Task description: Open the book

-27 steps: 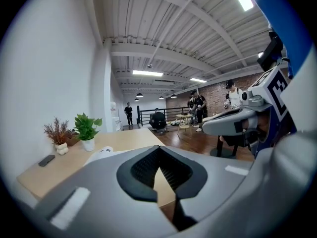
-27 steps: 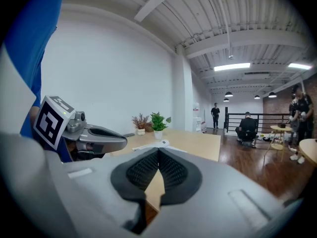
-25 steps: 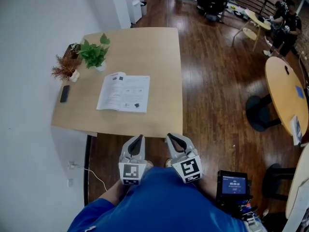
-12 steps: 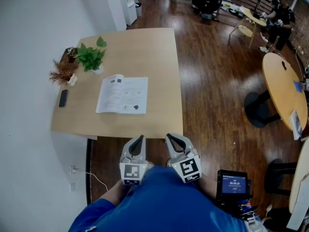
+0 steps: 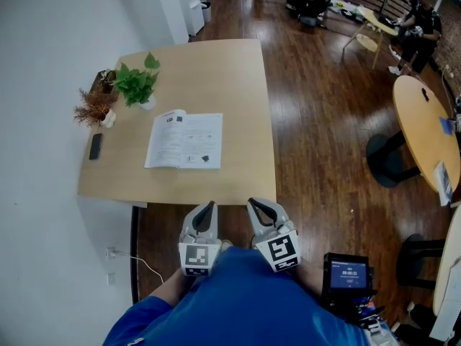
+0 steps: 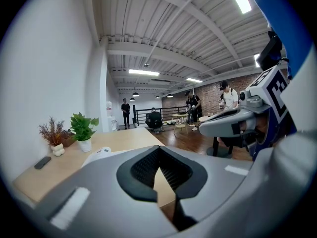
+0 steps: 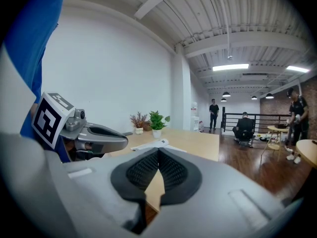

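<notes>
1. Well, only two small holders show on the wooden table [image 5: 216, 71]. One is a white pot [image 5: 149, 102] carrying a leafy green plant [image 5: 137, 81]. The other, nearer the wall, is a pale vase [image 5: 109, 118] with a dried sprig [image 5: 91, 105] in it. Both stand at the table's left side.
2. Nearer the person along that left side lies a dark flat object [image 5: 95, 146], too small to identify.
3. The book [image 5: 185, 140] lies open and flat on the table, pages up, in the near half, to the right of the plants and apart from them.
4. Both tongs are off the table, held side by side close to the person's blue top [image 5: 238, 301], over the floor [image 5: 324, 157] short of the table's near edge. The book lies ahead of them, well apart, a little left of the line the left gripper [image 5: 207, 209] points along.
5. The left gripper's jaws are pressed together with nothing between them. The right gripper [image 5: 259, 207] is closed and empty in the same way.
6. The open spread's long axis runs across the head view, left to right, roughly along the table's near edge with a slight skew. Its left page curls upward.
</notes>
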